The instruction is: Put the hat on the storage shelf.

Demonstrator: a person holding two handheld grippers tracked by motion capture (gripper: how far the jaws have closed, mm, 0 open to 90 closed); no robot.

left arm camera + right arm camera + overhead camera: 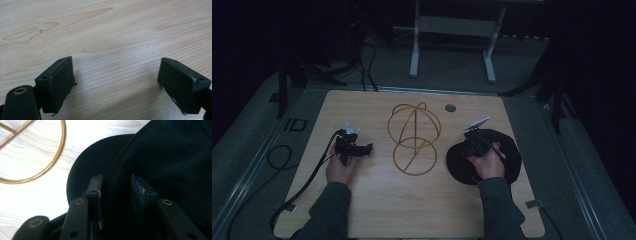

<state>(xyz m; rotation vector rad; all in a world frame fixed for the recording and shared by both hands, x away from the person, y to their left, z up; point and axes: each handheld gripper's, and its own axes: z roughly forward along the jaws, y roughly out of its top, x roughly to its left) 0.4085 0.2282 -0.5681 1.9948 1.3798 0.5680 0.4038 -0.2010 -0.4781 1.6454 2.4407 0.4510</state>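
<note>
The black hat point(484, 157) lies flat at the right side of the counter point(377, 200), just to the right of the gold wire stand point(414, 137), and the right gripper point(476, 145) is down on it. In the right gripper view a raised fold of the hat's dark cloth point(117, 185) stands between the two jaws, which sit narrowed either side of it; whether the pads are truly pinching the cloth or only flanking it I cannot tell, since black lies on black there. To my eye the step in hand is the taking hold of the hat by its crown or brim edge. The next move, I would judge, calls for a firm pinch on that fold before any lift, and then a carry leftward toward the stand's upper loops without dragging the brim across the wood. The left gripper point(351, 146) rests on the bare wood well to the left of the stand, its jaws spread wide with nothing but wood grain between them in its own view, so it looks idle for now. Counting up: one hat, one wire stand made of a flat ring on the counter with crossed hoops rising above it, two grippers with a hand on each, and one small round grommet point(450, 107) near the far edge.
</note>
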